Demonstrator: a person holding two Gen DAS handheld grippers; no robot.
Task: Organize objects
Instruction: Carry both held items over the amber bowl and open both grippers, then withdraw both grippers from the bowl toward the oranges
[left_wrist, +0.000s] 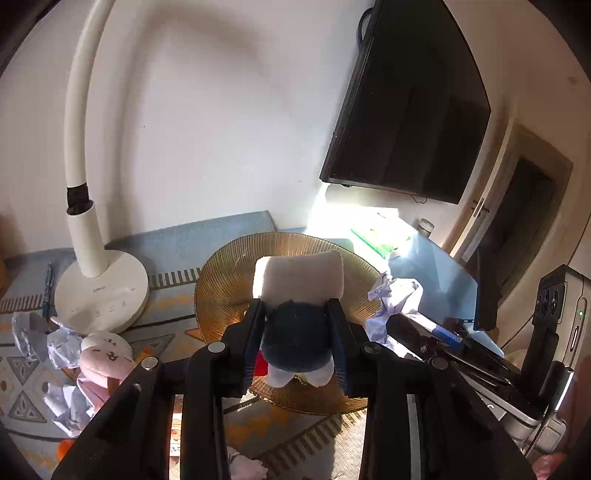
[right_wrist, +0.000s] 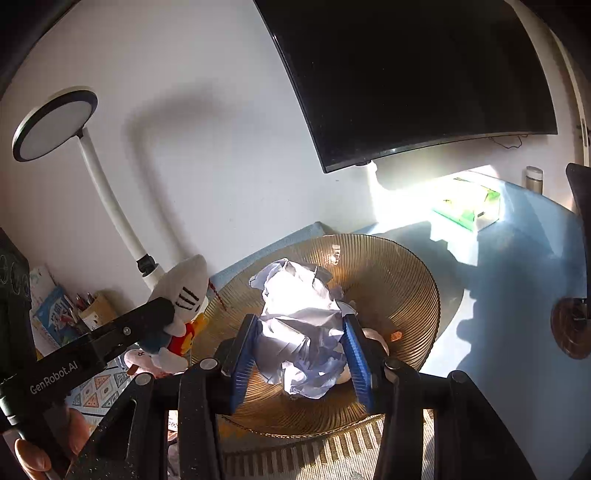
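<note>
Over amber bowl | left jaws grip shark plush | right jaws grip crumpled paper

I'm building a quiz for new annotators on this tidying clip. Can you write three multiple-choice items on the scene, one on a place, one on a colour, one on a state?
1. Where does the white gooseneck desk lamp stand relative to the ribbed amber glass bowl?
A. inside it
B. to its left, by the wall
C. on the television

2. What colour is the body of the plush shark toy below its white head?
A. dark blue
B. green
C. yellow

3. What is between the fingers of the right gripper?
A. nothing
B. a pencil
C. a crumpled white paper ball

Answers:
1 B: in the left wrist view the lamp's round base sits left of the bowl.
2 A: the body between the left gripper fingers is dark blue.
3 C: the blue pads flank the crumpled paper, held over the bowl.
</note>
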